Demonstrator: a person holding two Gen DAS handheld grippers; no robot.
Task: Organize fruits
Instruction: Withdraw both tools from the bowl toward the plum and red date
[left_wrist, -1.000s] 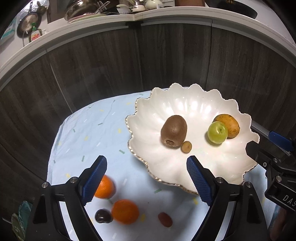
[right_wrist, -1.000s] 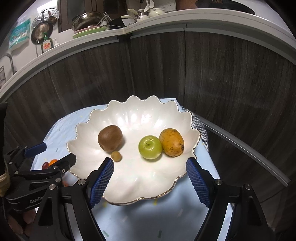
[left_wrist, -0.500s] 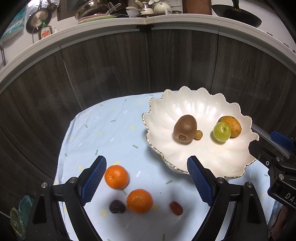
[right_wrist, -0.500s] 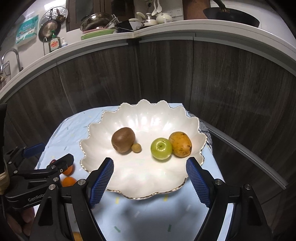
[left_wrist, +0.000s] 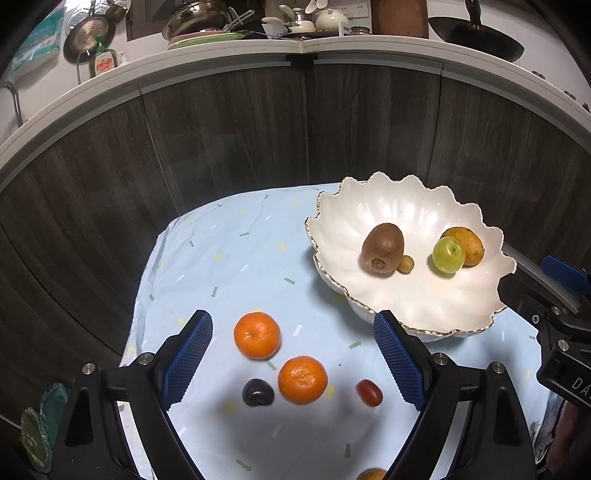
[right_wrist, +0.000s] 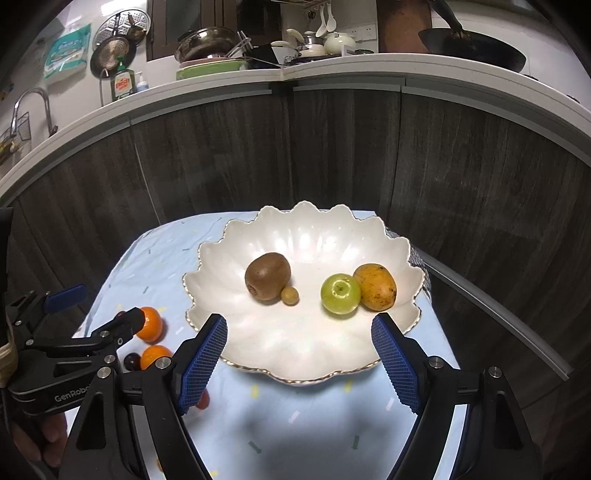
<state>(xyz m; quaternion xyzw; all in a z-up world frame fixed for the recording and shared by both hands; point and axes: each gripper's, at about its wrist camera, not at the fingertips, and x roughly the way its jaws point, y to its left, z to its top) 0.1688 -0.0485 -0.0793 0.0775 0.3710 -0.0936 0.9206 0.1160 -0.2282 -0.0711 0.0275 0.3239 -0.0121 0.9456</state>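
- Nearest the left wrist camera: the left gripper (left_wrist: 291, 362) hangs over the pale blue cloth (left_wrist: 229, 266), jaws spread wide, nothing between the pads.
- Between and just beyond its fingers lie loose fruits: a dark plum-like fruit (left_wrist: 257, 392), a near orange (left_wrist: 303, 379) touching or almost touching it, a small red fruit (left_wrist: 368, 392) to the right, a second orange (left_wrist: 257, 335) slightly farther. Another yellowish fruit (left_wrist: 371, 474) peeks in at the bottom edge, mostly cut off.
- The right gripper (right_wrist: 299, 354) is likewise wide open and empty, poised at the near rim of the scalloped white bowl (right_wrist: 295, 240).
- In the bowl: a kiwi (right_wrist: 267, 275) with a small tan fruit (right_wrist: 289, 295) touching it, and apart from them a green apple (right_wrist: 340, 293) pressed against a yellow-orange mango (right_wrist: 374, 286).
- Judgement: the step in hand looks like picking a loose fruit off the cloth. The near orange sits most centred; best to lower straight over it, straddle its widest part, and avoid nudging the dark fruit beside it. Round fruit may roll on cloth, so close gently.
- Farthest: dark wood cabinet fronts (left_wrist: 229, 140).
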